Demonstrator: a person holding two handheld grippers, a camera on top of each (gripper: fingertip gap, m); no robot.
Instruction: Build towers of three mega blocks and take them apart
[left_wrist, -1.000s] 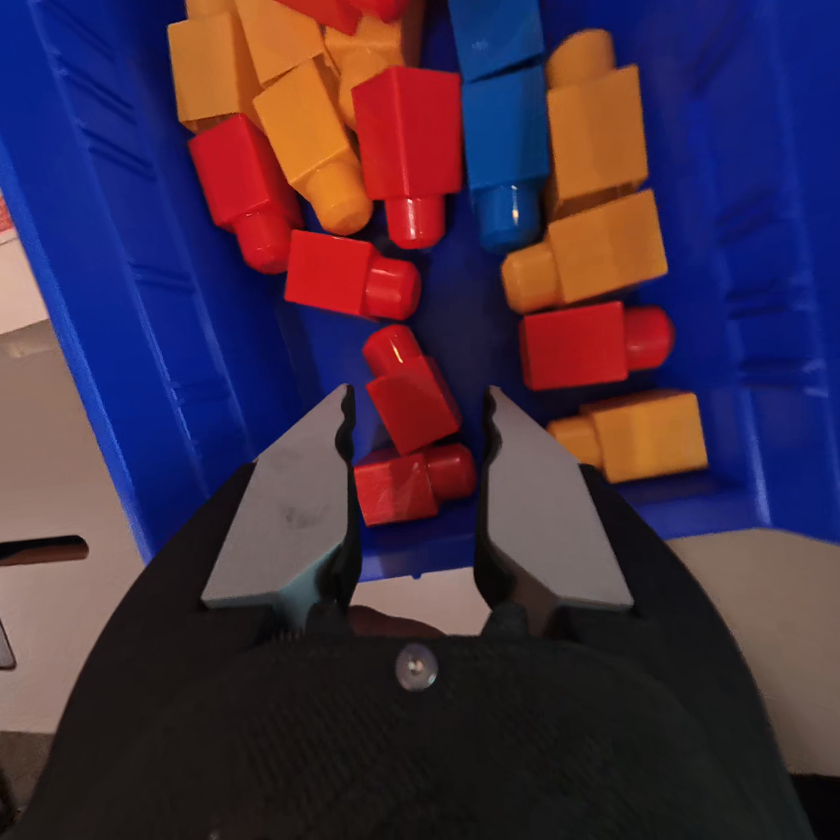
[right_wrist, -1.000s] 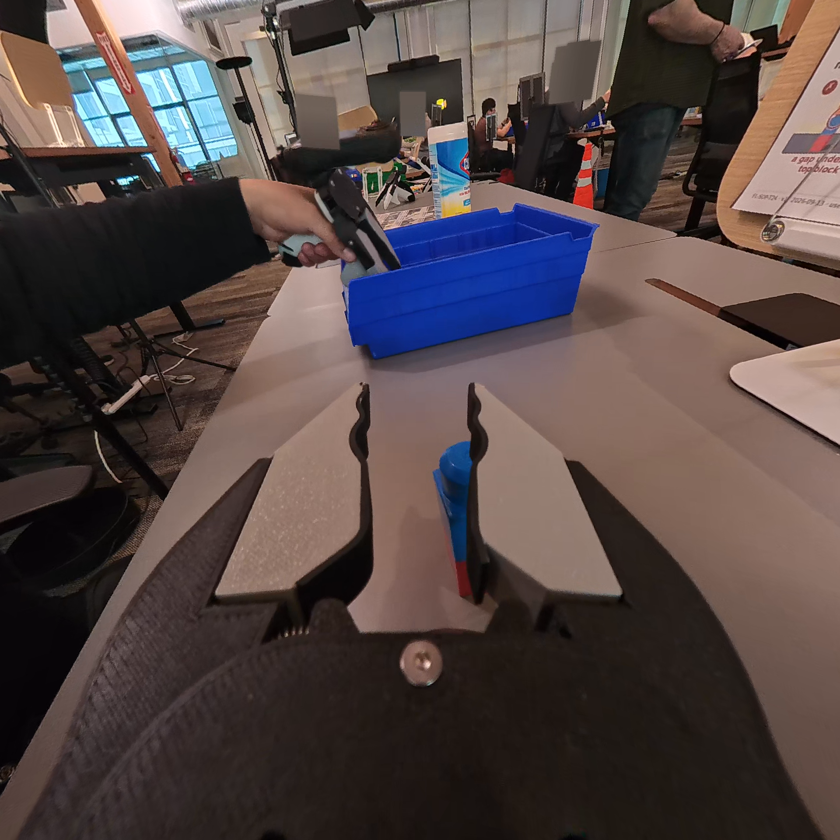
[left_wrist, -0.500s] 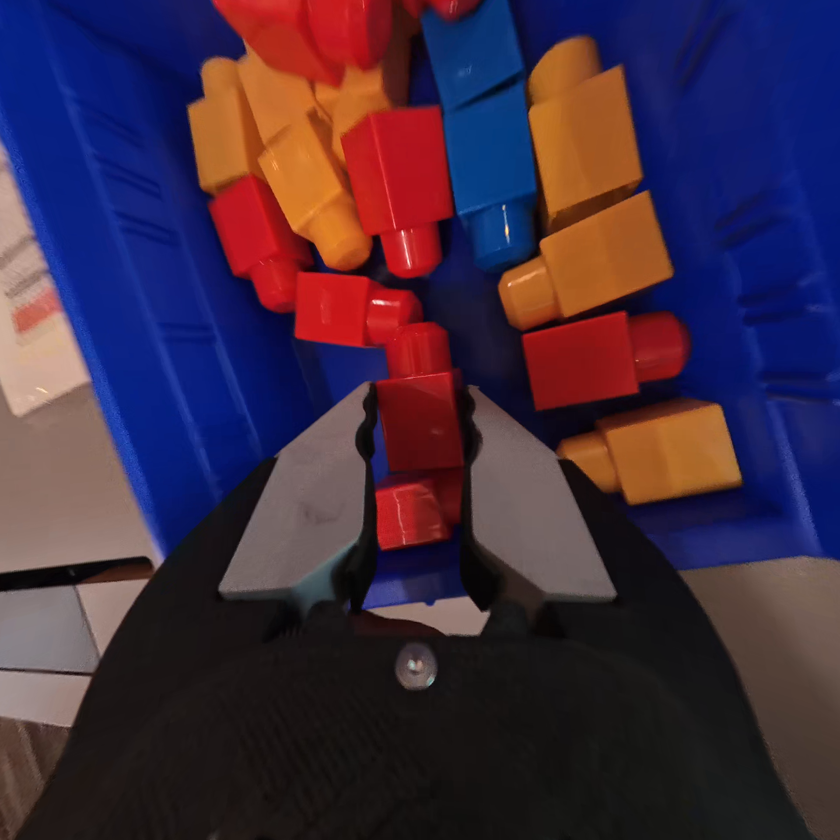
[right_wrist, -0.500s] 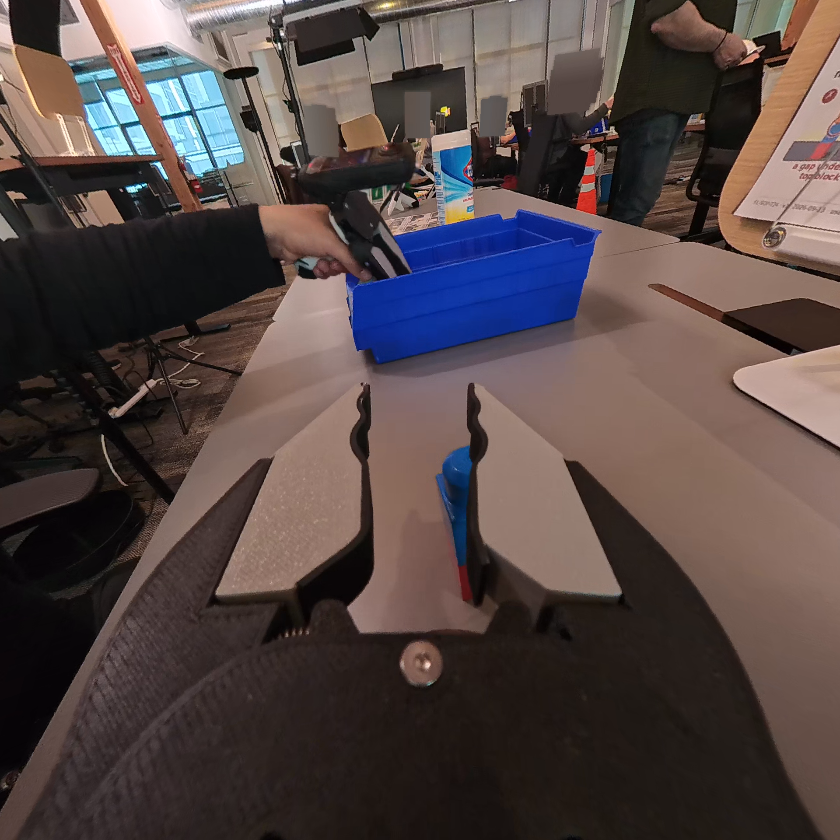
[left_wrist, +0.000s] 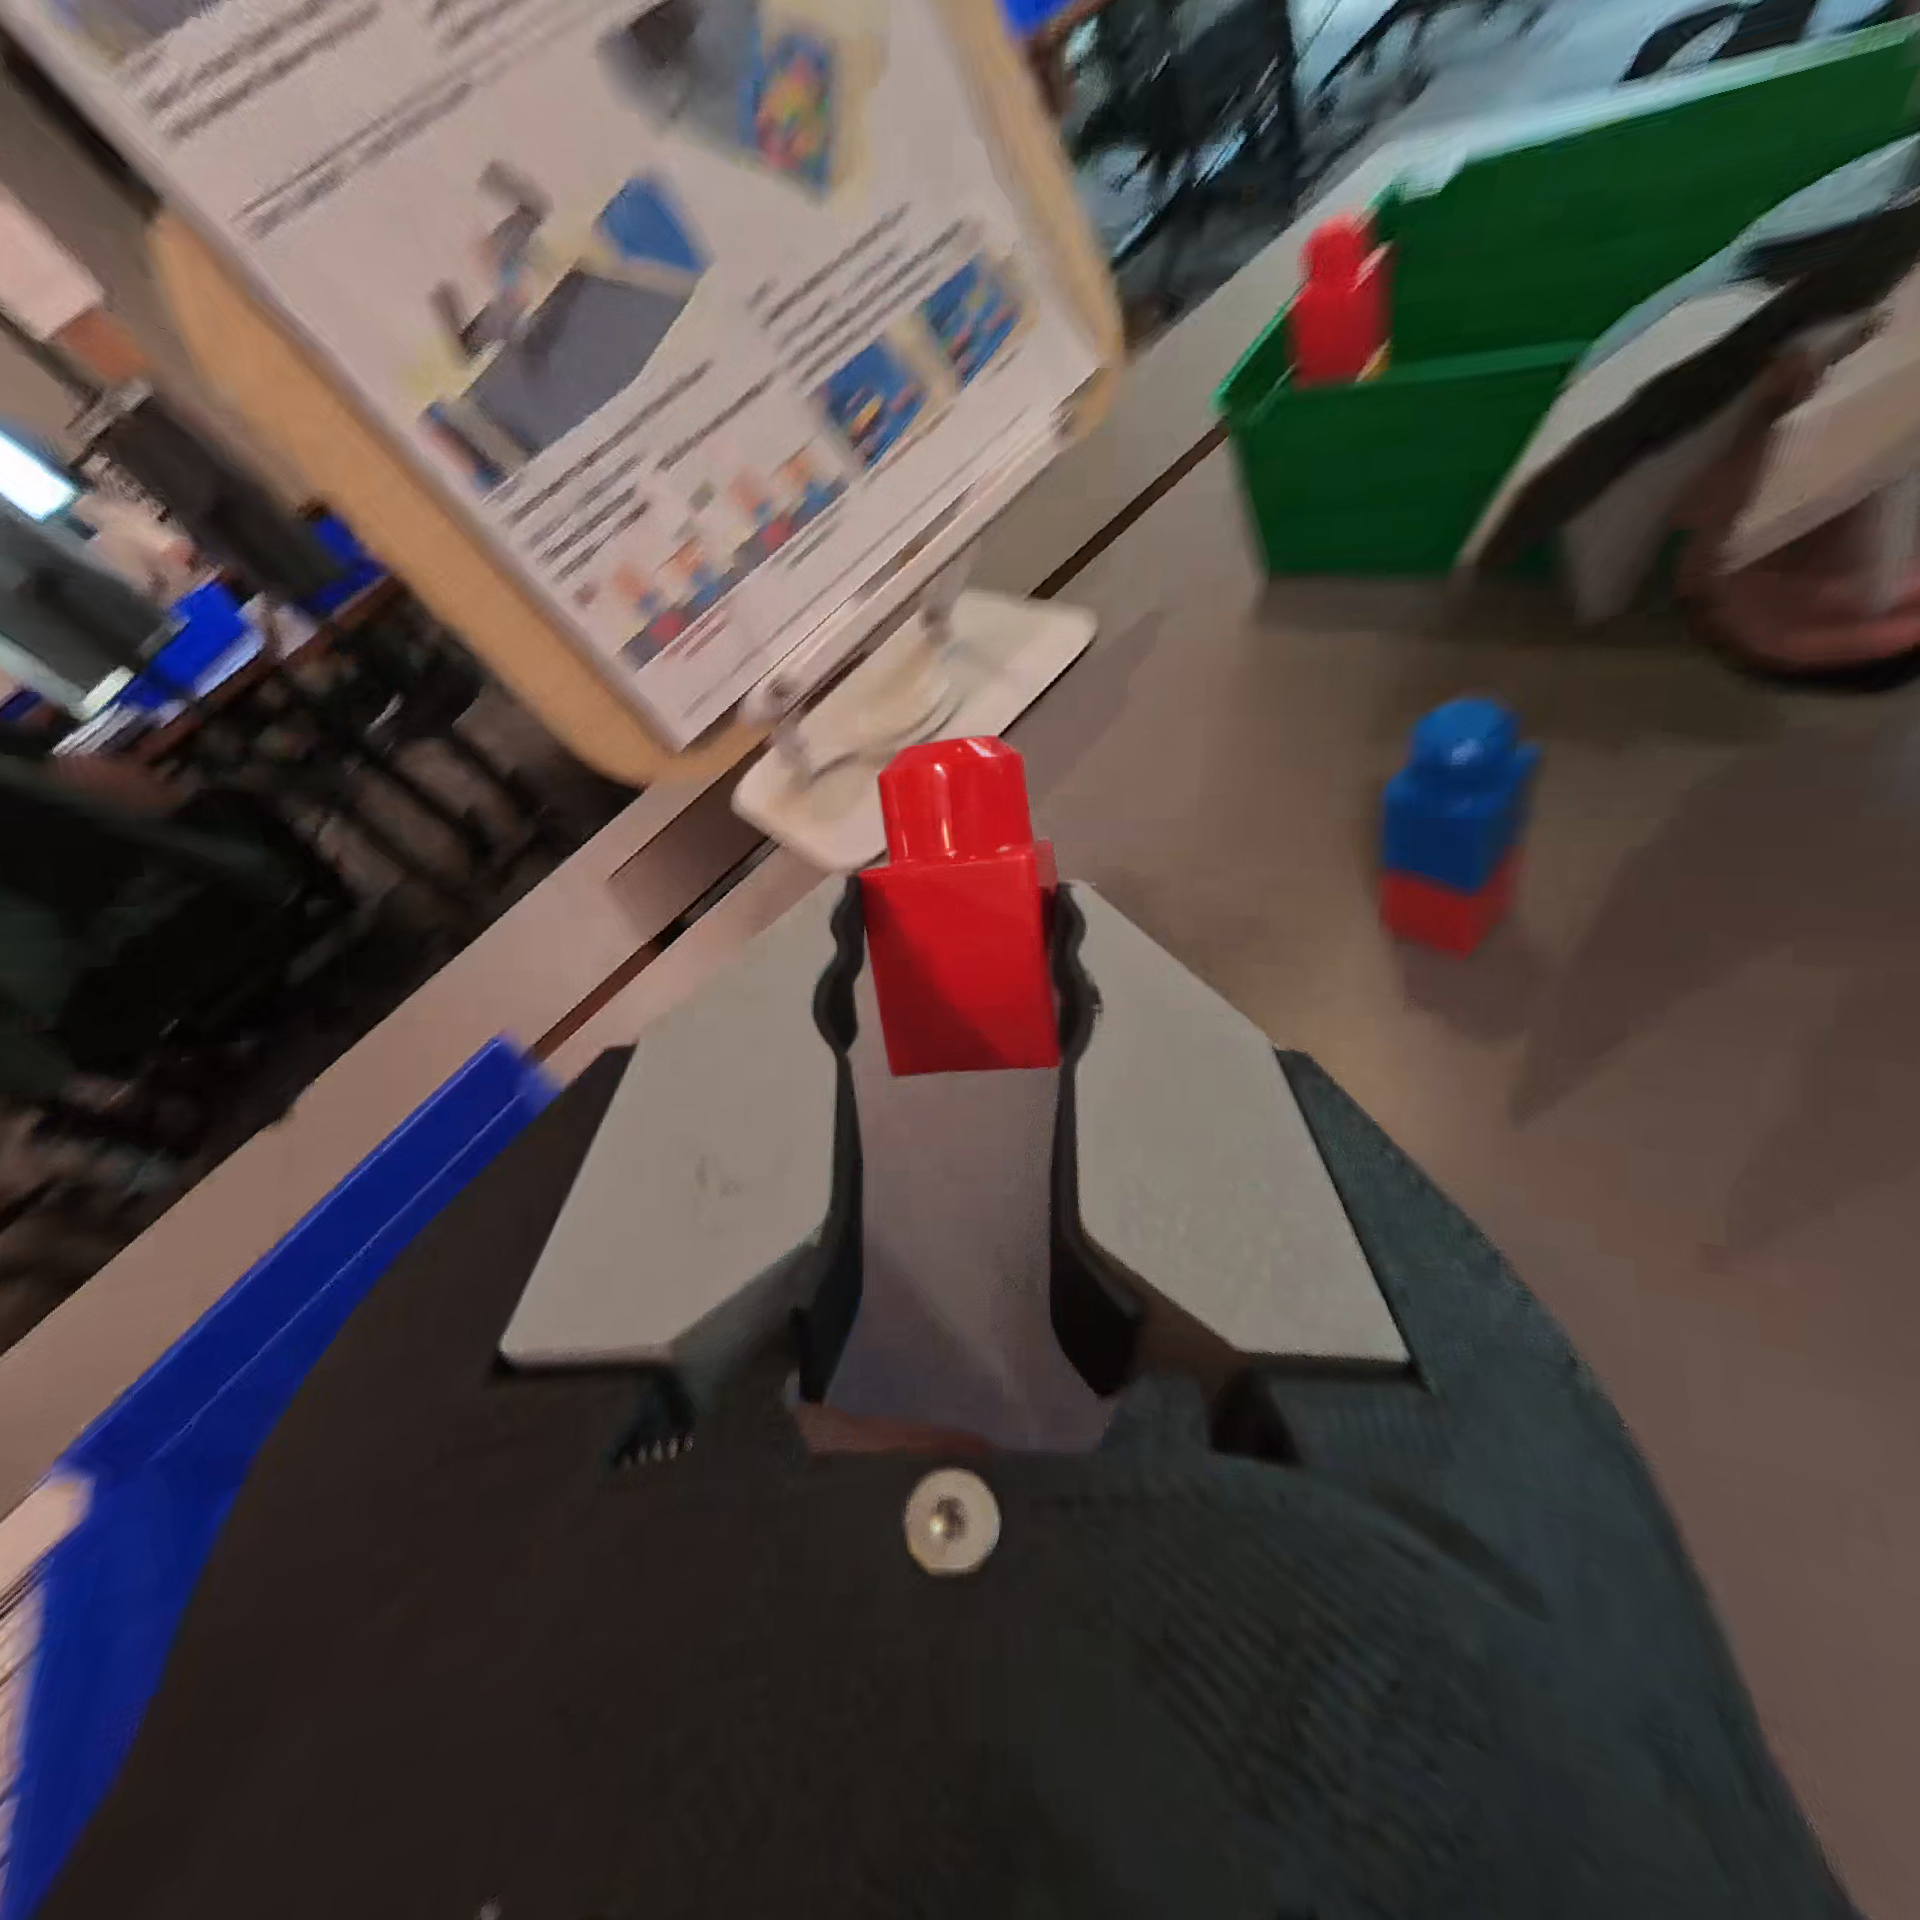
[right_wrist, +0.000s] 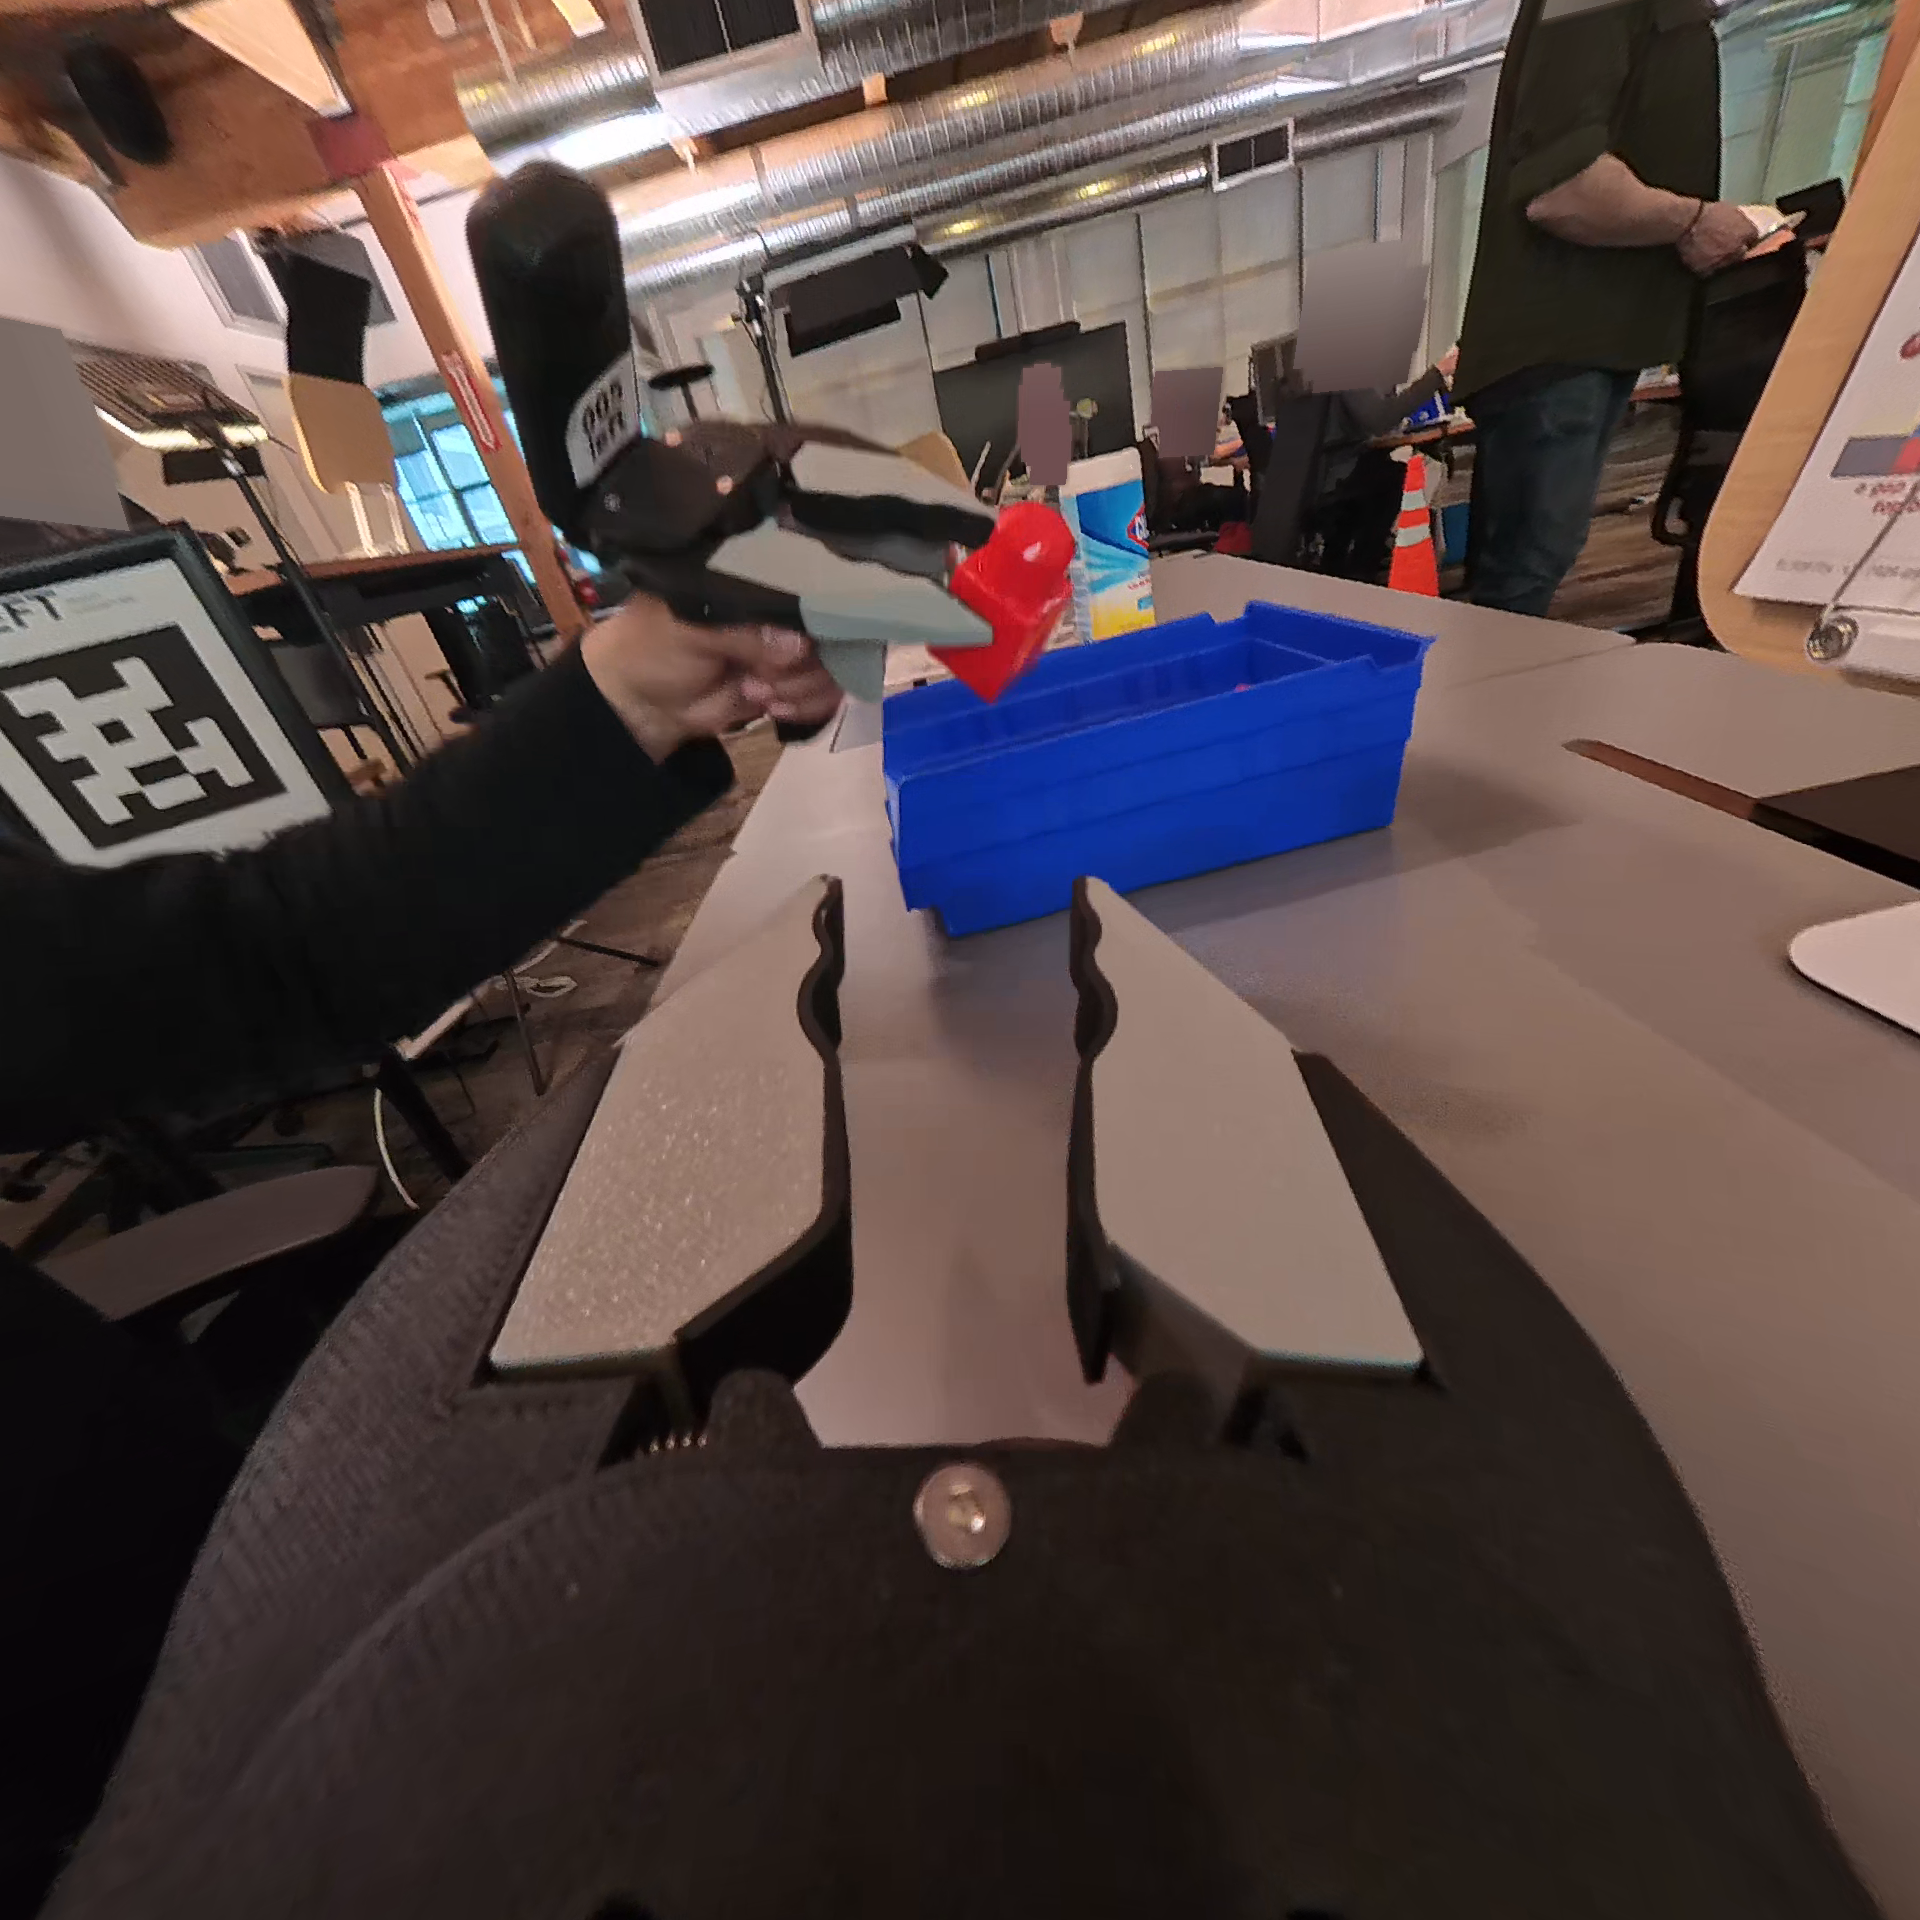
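Left wrist view: left gripper (left_wrist: 958, 971) clenched on a red block (left_wrist: 961, 935), jaws pressing its two flat sides near the fingertips. Block body square and glossy, single round stud pointing forward, away from the camera; held in the air above the grey tabletop (left_wrist: 1558, 1195). Farther right on the tabletop, a two-block stack (left_wrist: 1455, 826): blue block with stud up, seated on a red block, upright, well apart from the held block. Behind it a green bin (left_wrist: 1382, 468), another red block (left_wrist: 1338, 301) showing at its rim, blurred. Corner of a blue bin (left_wrist: 312, 1236) at lower left. Tilted instruction board (left_wrist: 644, 343) on a white base behind the gripper.

Right wrist view: right gripper (right_wrist: 951, 977) released, jaws apart, nothing between them, only bare tabletop (right_wrist: 1558, 987) visible in the gap. Ahead, the blue bin (right_wrist: 1143, 800) resting on the tabletop. Left gripper (right_wrist: 961, 587) in a hand (right_wrist: 707, 675) with a black sleeve, raised over the bin's near left corner, red block (right_wrist: 1013, 603) tilted in its jaws, stud up and to the right. Stack not visible in this view. Wipes canister (right_wrist: 1117, 551) behind the bin.
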